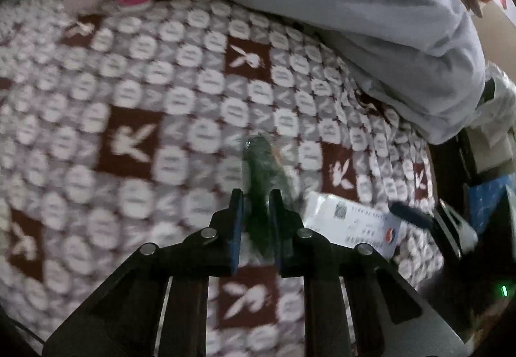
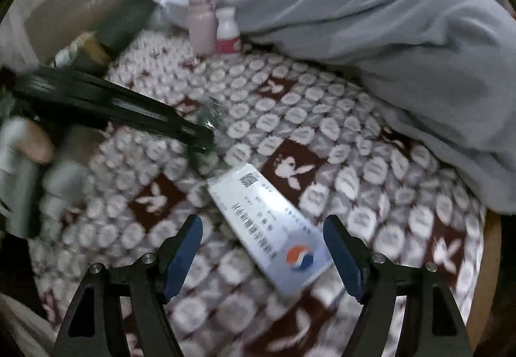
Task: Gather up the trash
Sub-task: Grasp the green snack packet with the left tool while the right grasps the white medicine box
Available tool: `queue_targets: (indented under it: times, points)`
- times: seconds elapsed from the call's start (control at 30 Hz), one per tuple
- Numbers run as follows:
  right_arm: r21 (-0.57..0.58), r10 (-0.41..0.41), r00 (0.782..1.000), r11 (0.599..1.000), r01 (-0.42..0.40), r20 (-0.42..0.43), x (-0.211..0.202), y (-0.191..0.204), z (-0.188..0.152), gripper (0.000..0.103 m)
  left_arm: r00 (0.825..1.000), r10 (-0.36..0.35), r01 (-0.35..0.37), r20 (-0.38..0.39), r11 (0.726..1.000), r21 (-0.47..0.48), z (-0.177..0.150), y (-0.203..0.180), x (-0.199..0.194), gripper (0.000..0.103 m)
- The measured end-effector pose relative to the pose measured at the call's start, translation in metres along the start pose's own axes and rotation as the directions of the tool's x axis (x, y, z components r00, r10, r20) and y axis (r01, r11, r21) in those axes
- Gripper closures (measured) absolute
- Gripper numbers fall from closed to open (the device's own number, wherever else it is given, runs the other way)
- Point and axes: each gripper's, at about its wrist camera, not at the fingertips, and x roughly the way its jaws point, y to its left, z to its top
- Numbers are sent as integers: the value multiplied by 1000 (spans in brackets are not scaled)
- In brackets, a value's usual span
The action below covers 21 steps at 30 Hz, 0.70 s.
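Note:
A crumpled green and clear wrapper (image 1: 261, 157) lies on the maroon-and-white rabbit-print sheet (image 1: 129, 137), and my left gripper (image 1: 256, 195) is shut on its near end. From the right wrist view the left gripper (image 2: 206, 137) reaches in from the left, with the wrapper (image 2: 211, 113) at its tip. A flat white packet (image 2: 267, 221) with a barcode and a red-and-blue logo lies on the sheet (image 2: 371, 169). My right gripper (image 2: 262, 219) hovers open over it, one finger on each side. The packet (image 1: 351, 224) shows just right of the left gripper.
A pink bottle (image 2: 200, 24) and a small white bottle with a pink label (image 2: 227, 31) stand at the far edge of the sheet. A rumpled grey blanket (image 2: 387, 34) covers the back and right. Dark clutter (image 2: 96, 44) and a brown board sit at the far left.

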Motion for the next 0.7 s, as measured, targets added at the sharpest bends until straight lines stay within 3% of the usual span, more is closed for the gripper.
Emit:
queue_targets:
  times: [0.13,0.2,0.23,0.3,0.37,0.43,0.5,0.57,0.7]
  points:
    - [-45,-40,995,998,36,-91,32,-2,4,31,1000,3,-3,-14,999,37,-8,6,-10,90]
    - [-39,-77,992,997,73,-99,36,0,1,39,1000,-7,8,-11,999,40,-12,6,-10,90]
    - [-30,-77,993,997,75,-88,32,2,0,49,1000,-15,15,-5,999,32,-12,7,-10,90]
    - [18,-39,997,999,40,-74,20,8,-6,56,999,-38,38,5,999,7,-12,9,-8,89]
    - [43,-38,998,998,41,-56,8,17,-14,58,998,-57,57,7,998,-7,-11,8,-4,84]
    - [90,-42,998,995,46,-52,-6,25,-29,58,998,-65,65,15,998,-21,-11,6,2,63]
    - [146,-32,998,989,39,-51,-16,29,-43,58,997,-71,72,18,995,-69,-11,7,10,54]
    - [203,-21,998,979,31,-54,-21,33,-55,58,997,-77,79,20,991,-107,-11,9,16,54]
    - [212,-52,997,975,61,-51,-21,43,-66,54,995,-89,95,39,979,-181,-7,10,21,54]
